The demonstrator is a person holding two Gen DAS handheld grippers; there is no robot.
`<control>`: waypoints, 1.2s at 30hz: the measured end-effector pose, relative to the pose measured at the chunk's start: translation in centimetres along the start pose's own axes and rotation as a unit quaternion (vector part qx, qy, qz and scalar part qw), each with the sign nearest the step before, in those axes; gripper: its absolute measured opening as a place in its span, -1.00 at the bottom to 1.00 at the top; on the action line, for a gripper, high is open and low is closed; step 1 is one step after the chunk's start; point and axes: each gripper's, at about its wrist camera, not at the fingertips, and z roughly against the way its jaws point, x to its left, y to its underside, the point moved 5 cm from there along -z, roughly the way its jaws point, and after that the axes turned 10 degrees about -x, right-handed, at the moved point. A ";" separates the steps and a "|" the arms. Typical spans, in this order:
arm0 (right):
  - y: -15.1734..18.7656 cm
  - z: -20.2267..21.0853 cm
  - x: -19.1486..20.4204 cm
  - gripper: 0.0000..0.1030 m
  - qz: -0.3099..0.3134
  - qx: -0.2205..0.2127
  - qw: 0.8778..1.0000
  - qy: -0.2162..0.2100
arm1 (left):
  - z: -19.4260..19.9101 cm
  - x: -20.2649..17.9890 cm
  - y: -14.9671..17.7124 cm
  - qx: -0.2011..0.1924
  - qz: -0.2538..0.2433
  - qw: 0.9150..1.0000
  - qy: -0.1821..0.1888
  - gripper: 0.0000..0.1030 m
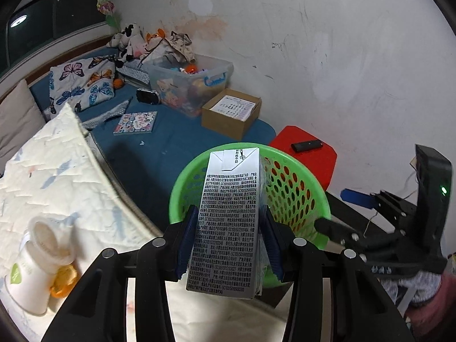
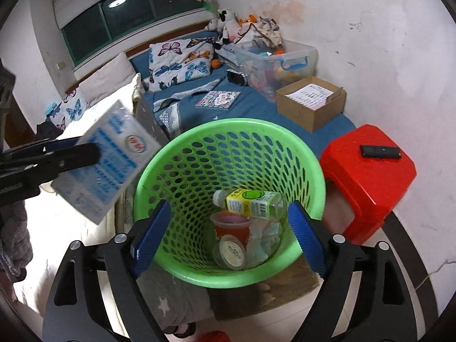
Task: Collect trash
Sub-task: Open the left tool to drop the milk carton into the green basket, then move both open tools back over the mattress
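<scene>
Two claws are working over the green basket (image 2: 228, 199) right now. Left claw (image 1: 229, 245) is clenched on a milk carton (image 1: 228, 222), blue pads pressed to its two sides, the carton upright with its printed face to the camera and its top reaching across the basket's near rim. From the right wrist view that same carton shows blurred, off to the left of the basket and just outside its rim. Right claw (image 2: 228, 236) is released, jaws spread wide with nothing between the pads, poised above the basket's mouth. Down inside the basket, a clear bottle (image 2: 250, 202) with a yellow-green label lies on its side on top of a red cup (image 2: 232, 225), with a small round tub (image 2: 230, 252) and crumpled wrappers at the bottom. Right of the basket sits a red stool (image 2: 367, 176) carrying a black remote (image 2: 380, 151). Behind the basket, the blue bed (image 2: 256, 105) holds a cardboard box (image 2: 310, 105). Left of the basket, white cups (image 1: 37, 268) lie tipped on the quilt (image 1: 57, 176).
</scene>
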 end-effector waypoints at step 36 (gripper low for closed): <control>-0.8 0.2 9.7 0.91 0.074 -0.036 0.996 -0.039 | 13.2 14.2 5.9 -0.079 0.112 0.976 -0.169 -0.01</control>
